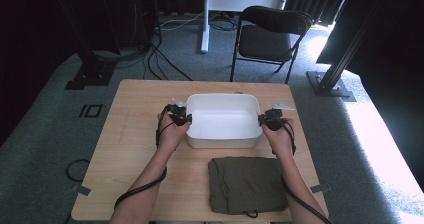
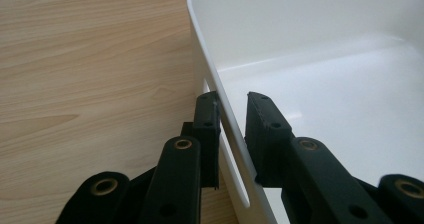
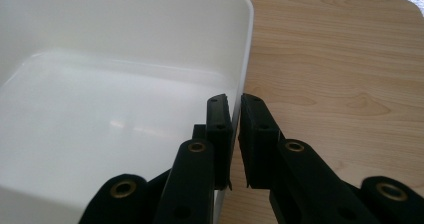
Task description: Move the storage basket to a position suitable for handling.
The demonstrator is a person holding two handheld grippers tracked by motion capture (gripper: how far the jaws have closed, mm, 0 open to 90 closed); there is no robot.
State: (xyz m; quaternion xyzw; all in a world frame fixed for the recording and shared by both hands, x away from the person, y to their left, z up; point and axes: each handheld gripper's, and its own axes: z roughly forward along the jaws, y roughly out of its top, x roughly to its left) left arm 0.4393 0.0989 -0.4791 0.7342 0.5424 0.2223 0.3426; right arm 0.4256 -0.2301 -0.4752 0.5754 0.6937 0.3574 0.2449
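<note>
Table (image 1: pixel 130 134): light wood, holding everything.
Tub (image 1: pixel 223 100): white, empty, mid-table, long side running left to right between both hands.
Cloth (image 1: pixel 246 184): green, folded, just in front of tub.
Left tongs (image 2: pixel 231 115): over tub's left wall, small gap, not quite pinching.
Right tongs (image 3: pixel 235 115): pinching tub's right wall.
Hidden: tub's outside walls.
</note>
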